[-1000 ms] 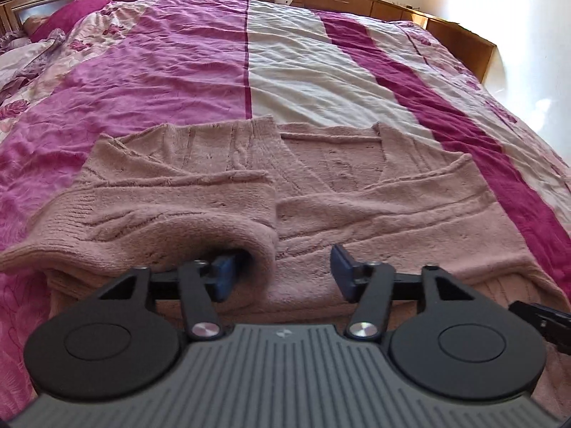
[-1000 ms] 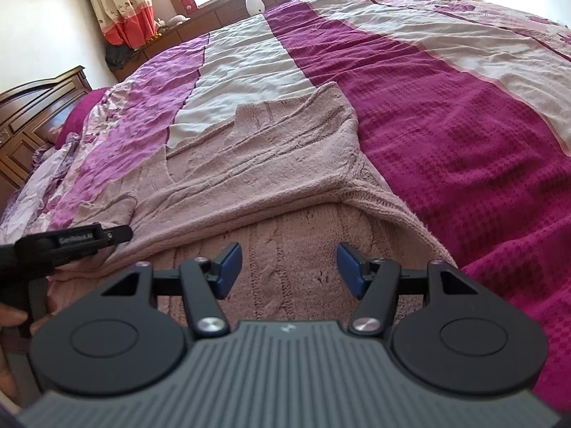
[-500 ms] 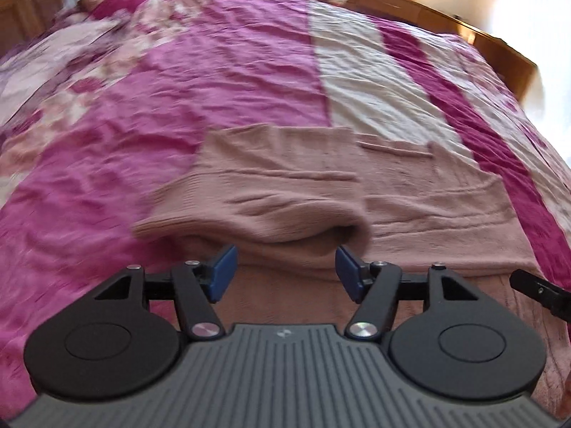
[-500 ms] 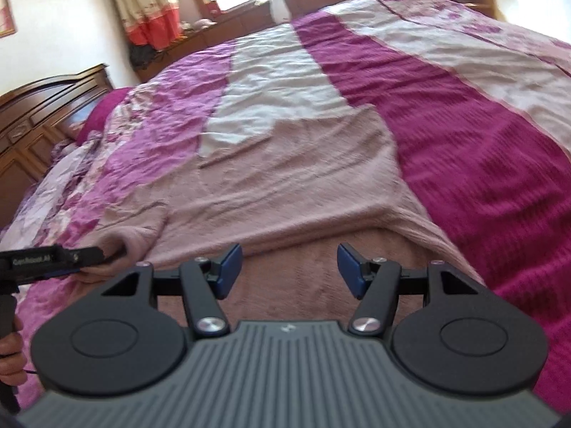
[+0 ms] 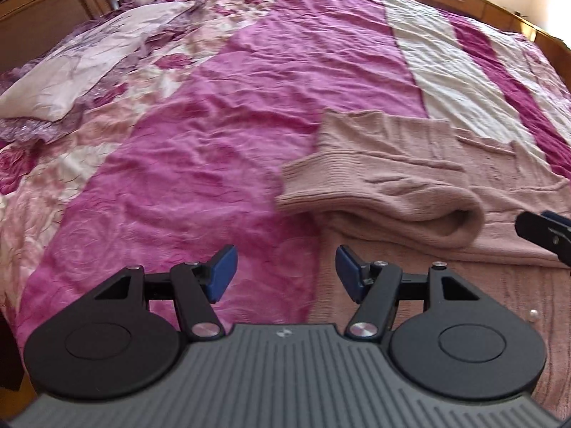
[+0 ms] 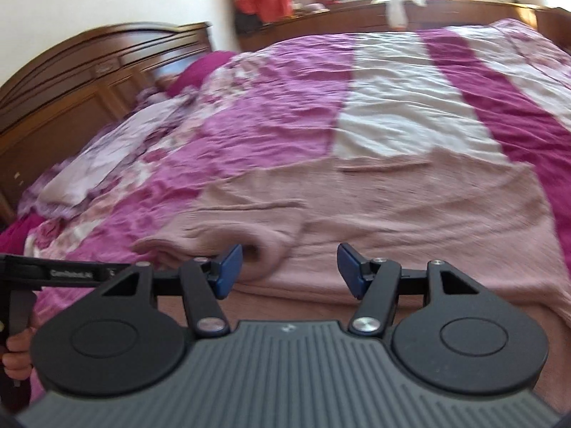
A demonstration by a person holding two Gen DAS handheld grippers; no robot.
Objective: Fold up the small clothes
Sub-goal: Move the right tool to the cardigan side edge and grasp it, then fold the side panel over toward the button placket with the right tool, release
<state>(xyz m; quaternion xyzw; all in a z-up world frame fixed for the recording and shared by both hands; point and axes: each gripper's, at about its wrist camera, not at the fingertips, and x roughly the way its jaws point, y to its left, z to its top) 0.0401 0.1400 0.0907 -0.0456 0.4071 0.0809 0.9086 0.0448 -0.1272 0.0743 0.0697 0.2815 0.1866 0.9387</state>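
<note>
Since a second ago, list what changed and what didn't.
The left gripper let go of the pink sweater's folded sleeve and backed off leftward, jaws now empty over the bedspread. The right gripper also swung away, open throughout. The sweater stays folded on the bed.

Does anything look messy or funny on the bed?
A bit. The pink sweater's folded-over sleeve bulges in a puffy roll instead of lying flat, and its ribbed cuff sticks out sideways onto the bedspread. Nothing looks torn or spilled.
</note>
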